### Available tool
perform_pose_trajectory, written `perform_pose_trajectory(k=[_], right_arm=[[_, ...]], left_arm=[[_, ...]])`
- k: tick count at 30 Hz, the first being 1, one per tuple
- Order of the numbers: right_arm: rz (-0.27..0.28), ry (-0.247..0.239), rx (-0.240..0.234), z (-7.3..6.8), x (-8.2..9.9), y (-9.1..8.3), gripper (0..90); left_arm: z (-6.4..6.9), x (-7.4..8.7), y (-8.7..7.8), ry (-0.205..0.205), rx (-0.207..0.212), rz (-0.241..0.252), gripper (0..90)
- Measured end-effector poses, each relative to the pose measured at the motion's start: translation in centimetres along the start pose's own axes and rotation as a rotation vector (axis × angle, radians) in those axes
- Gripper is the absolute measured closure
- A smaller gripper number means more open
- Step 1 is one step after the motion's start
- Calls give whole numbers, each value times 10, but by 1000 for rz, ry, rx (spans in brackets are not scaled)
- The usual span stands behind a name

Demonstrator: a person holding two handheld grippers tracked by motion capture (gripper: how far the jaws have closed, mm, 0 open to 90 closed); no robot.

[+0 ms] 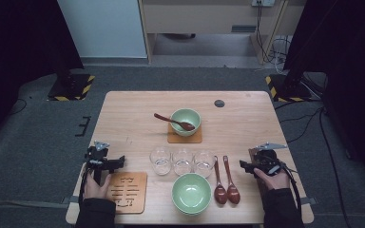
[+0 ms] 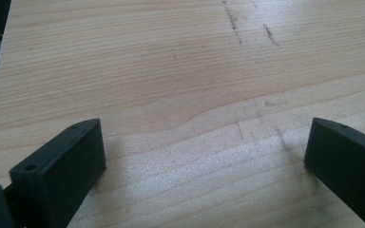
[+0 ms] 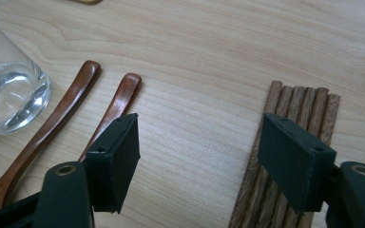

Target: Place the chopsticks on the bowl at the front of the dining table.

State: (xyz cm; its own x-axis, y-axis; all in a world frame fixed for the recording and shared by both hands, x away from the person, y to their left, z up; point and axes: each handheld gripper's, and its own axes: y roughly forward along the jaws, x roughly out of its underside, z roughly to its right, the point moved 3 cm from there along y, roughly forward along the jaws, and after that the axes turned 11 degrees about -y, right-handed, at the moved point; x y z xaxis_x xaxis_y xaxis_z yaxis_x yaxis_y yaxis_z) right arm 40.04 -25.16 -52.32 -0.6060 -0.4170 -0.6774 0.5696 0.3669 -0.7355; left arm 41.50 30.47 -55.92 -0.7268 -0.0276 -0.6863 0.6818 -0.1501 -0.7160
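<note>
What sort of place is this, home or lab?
Likely a lab or recording room: a small table on grey carpet, black curtains at both sides, hazard-striped stand bases, and loose cables on the floor.

The person wears dark, near-black long sleeves (image 1: 95,212) that reach to the wrists. Each hand-held gripper is black: the left hand-held gripper (image 1: 105,160) and the right hand-held gripper (image 1: 253,167) both carry a small grey three-cornered plate on top, and a dark cable trails back from each along the forearm. Seen close in the gripper views, the two jaws are flat, matte black rectangular blocks with squared edges, each with small round screw holes near its base, mounted on rounded black brackets with a larger round hole.
</note>
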Motion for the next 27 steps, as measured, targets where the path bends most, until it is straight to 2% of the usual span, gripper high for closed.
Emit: perform_pose_trajectory(k=[27], right_arm=[[-62, -15, -10, -3, 5, 11, 283]], left_arm=[[0, 0, 0, 0, 0, 0, 0]])
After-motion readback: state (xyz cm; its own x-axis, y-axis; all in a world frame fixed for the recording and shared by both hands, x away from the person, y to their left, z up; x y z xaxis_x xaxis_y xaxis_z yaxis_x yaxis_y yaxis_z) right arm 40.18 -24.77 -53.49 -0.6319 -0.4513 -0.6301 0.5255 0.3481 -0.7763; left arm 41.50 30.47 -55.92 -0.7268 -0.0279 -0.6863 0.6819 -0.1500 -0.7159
